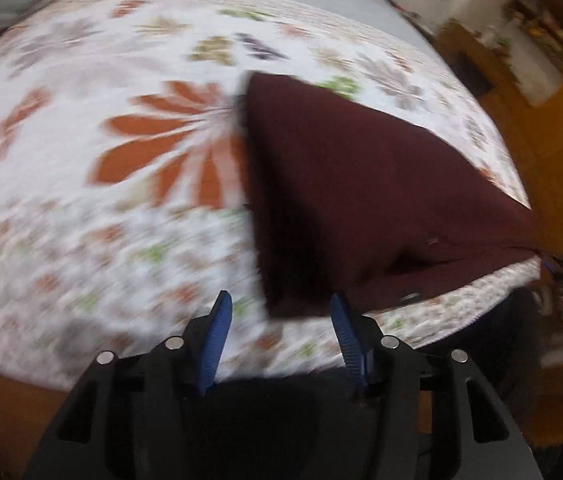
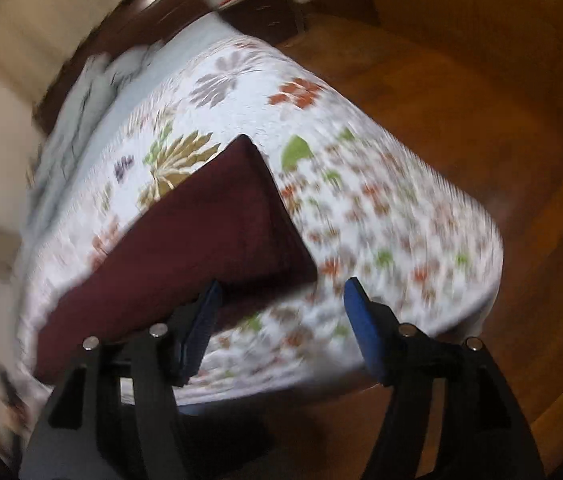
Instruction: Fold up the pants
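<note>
On the bed, across the flowered quilt (image 1: 81, 208), the dark maroon pants (image 1: 361, 200) lie as a flat, folded wedge, filling the centre-right of my left wrist view and the lower left of my right one. My left gripper (image 1: 277, 312) has its blue fingers (image 1: 217, 336) spread with nothing between them, hovering at the pants' near corner. My right gripper (image 2: 281, 300) is likewise spread and empty, its left finger just over the pants' near edge. I judge one fold is laid down and let go; next I would need to pinch an end and bring it over for another fold. Both views are blurred. Orange-brown wooden floor (image 2: 481, 100) surrounds the bed, with grey bedding (image 2: 81, 92) at its far end.
</note>
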The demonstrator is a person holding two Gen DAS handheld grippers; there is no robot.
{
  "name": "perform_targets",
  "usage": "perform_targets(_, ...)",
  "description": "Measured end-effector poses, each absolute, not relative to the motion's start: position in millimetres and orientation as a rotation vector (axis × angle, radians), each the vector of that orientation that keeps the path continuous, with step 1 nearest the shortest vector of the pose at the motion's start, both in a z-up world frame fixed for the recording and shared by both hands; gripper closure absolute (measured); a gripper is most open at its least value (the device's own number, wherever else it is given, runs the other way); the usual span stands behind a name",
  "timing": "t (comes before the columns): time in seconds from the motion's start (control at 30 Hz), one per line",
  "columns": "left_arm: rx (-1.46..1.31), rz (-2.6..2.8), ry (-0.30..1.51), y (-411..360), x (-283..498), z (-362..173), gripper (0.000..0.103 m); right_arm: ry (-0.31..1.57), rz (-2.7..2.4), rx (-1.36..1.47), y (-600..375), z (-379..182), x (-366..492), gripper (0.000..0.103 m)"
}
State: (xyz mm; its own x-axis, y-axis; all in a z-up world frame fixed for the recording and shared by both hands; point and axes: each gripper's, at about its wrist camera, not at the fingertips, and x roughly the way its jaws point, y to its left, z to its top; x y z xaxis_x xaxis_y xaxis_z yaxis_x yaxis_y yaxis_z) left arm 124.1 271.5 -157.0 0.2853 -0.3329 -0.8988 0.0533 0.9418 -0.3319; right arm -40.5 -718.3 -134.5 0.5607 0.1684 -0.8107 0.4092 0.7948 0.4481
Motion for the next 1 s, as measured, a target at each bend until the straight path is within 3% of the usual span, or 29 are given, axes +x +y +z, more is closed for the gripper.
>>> perform_targets(0.13, -0.480, -0.190, 1.097, 297.0, 93.1, -122.2, 0.048, 0.866, -0.081, 0.941, -709.4, -138.0, -62.9, 0.036)
perform_targets(0.23, -0.540, -0.225, 1.023, 273.2, 83.9, -104.6, 0.032, 0.803, -0.034, 1.018, -695.3, -136.9, -53.7, 0.036)
perform_targets(0.5, -0.738, -0.275, 1.112, 191.2, 108.8, -139.7, 0.031, 0.776, -0.108, 1.201, -705.3, -160.6, -10.9, 0.033)
perform_targets(0.73, -0.769, -0.131, 1.181, 183.8, 133.5, -177.5, 0.031, 0.791, -0.117, 1.200, -705.2, -166.2, 6.6, 0.031)
perform_targets(0.87, -0.843, -0.107, 1.123, 201.3, 142.1, -186.9, 0.031, 0.803, -0.119, 1.196, -701.2, -171.0, 25.1, 0.030)
perform_targets(0.9, -0.834, -0.102, 1.081, 204.2, 143.6, -184.3, 0.034, 0.803, -0.119, 1.195, -700.5, -172.3, 30.3, 0.030)
perform_targets(0.93, -0.811, -0.097, 1.048, 205.1, 144.7, -181.2, 0.045, 0.804, -0.118, 1.190, -700.1, -174.0, 36.4, 0.033)
perform_targets(0.97, -0.772, -0.082, 1.010, 204.9, 145.4, -176.2, 0.058, 0.802, -0.113, 1.180, -698.8, -173.8, 42.1, 0.051)
perform_targets(1.0, -0.692, -0.066, 0.946, 205.1, 144.1, -167.5, 0.081, 0.809, -0.105, 1.150, -697.5, -171.9, 48.9, 0.072)
